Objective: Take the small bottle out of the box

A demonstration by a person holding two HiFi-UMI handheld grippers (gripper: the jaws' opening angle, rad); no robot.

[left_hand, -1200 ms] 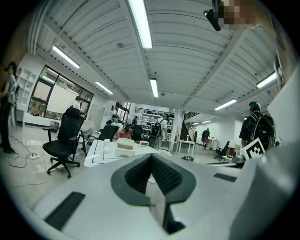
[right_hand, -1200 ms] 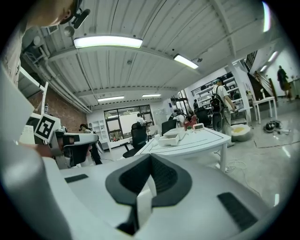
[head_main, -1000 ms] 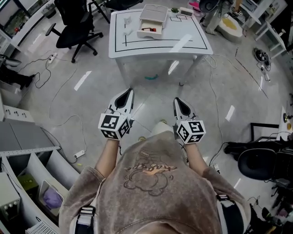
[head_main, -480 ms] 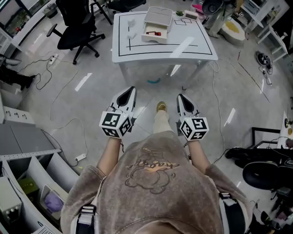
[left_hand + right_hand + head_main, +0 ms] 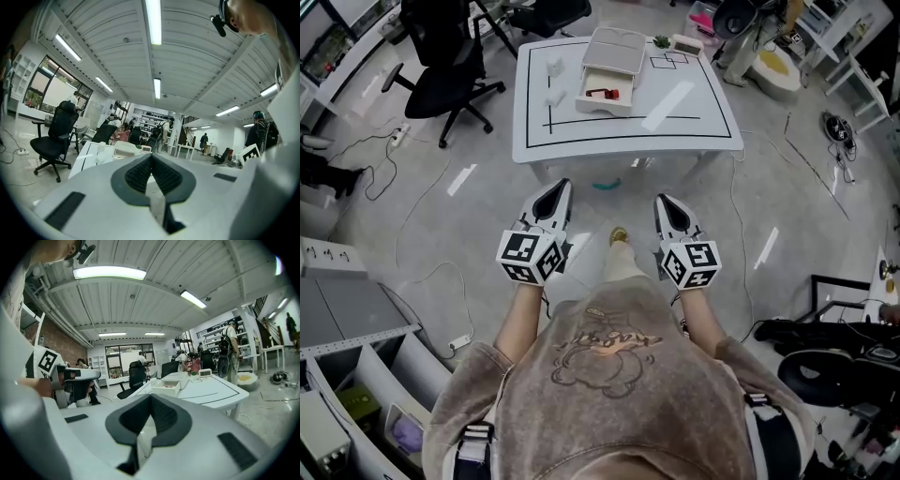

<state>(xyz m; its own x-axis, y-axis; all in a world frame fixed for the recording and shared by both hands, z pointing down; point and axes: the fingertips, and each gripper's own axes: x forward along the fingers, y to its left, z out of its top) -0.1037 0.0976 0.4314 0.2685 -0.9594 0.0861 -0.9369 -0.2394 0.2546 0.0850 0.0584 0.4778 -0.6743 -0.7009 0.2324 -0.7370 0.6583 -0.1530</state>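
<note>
1. The left gripper point(image 5: 557, 190) and right gripper point(image 5: 667, 204) both have their fingers pressed together, empty, above the floor.
2. The small bottle point(image 5: 599, 93) (only a red speck) lies inside the open box point(image 5: 615, 49) on the worktop point(image 5: 694, 112), well apart from both grippers.

Box point(image 5: 605, 108): white, rectangular, open-topped, sits flat, upper centre of head view. Small bottle point(image 5: 599, 94): red, inside box's open compartment, near middle (too small to tell upright or lying), not lifted out.
</note>
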